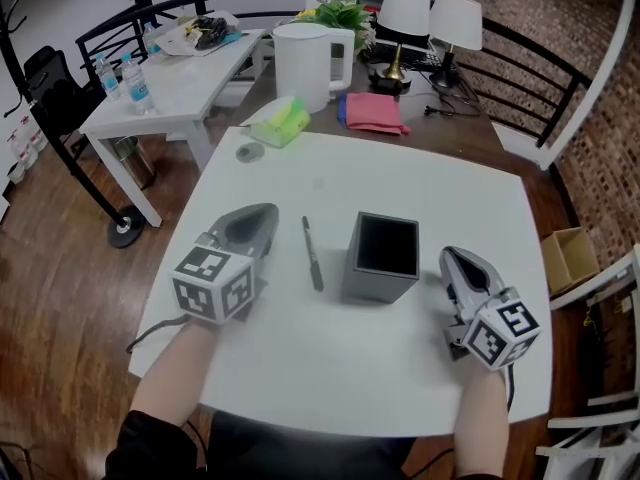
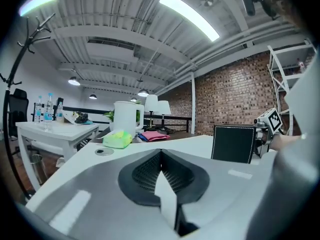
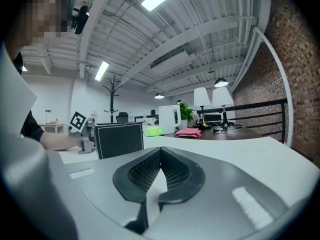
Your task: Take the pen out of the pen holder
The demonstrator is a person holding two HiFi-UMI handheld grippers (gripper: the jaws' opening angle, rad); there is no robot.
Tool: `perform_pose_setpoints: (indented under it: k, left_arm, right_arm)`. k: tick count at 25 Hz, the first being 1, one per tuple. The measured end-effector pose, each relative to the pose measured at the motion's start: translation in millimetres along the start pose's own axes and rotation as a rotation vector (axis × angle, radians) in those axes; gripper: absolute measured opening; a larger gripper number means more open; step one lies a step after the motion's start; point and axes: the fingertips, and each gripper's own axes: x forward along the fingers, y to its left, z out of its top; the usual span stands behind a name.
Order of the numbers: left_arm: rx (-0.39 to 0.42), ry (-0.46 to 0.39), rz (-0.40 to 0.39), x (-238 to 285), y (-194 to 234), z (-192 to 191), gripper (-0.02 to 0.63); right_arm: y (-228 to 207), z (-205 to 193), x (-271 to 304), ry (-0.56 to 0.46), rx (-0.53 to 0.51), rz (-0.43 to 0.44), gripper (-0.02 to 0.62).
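A black pen [image 1: 313, 253] lies flat on the white table [image 1: 400, 183], just left of the square dark pen holder [image 1: 383, 257], which stands upright and looks empty. My left gripper [image 1: 262, 213] rests on the table left of the pen, apart from it, its jaws shut with nothing between them. In the left gripper view the holder [image 2: 234, 144] stands ahead to the right. My right gripper [image 1: 455, 260] sits right of the holder, jaws shut and empty. Its own view shows the holder [image 3: 119, 139] to the left.
At the table's far edge lie a green tissue pack [image 1: 281, 122] and a small round disc [image 1: 250, 152]. Beyond stand a white kettle [image 1: 305, 63], a pink cloth [image 1: 374, 112], a plant and two lamps [image 1: 430, 13]. A white side table [image 1: 165, 88] with bottles stands far left.
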Motion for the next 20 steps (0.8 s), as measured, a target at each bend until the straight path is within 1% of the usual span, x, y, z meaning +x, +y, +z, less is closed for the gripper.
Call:
perform_pose_setpoints:
  k: [7,13,20]
  left_arm:
    - [-0.001,0.004,-0.005,-1.0,-1.4,1.1,0.002]
    - [0.006,0.003,-0.044,-0.7,-5.9,2.0,0.002]
    - [0.006,0.002,-0.050,-2.5,-5.5,3.0,0.002]
  right_arm:
    - [1.7,1.3,-1.6,0.003,0.001,0.003,0.012]
    - [3.4,1.5,-1.3,0.003,0.001,0.014,0.012]
    - [2.6,2.8,-0.1,0.004,0.000,0.015,0.012]
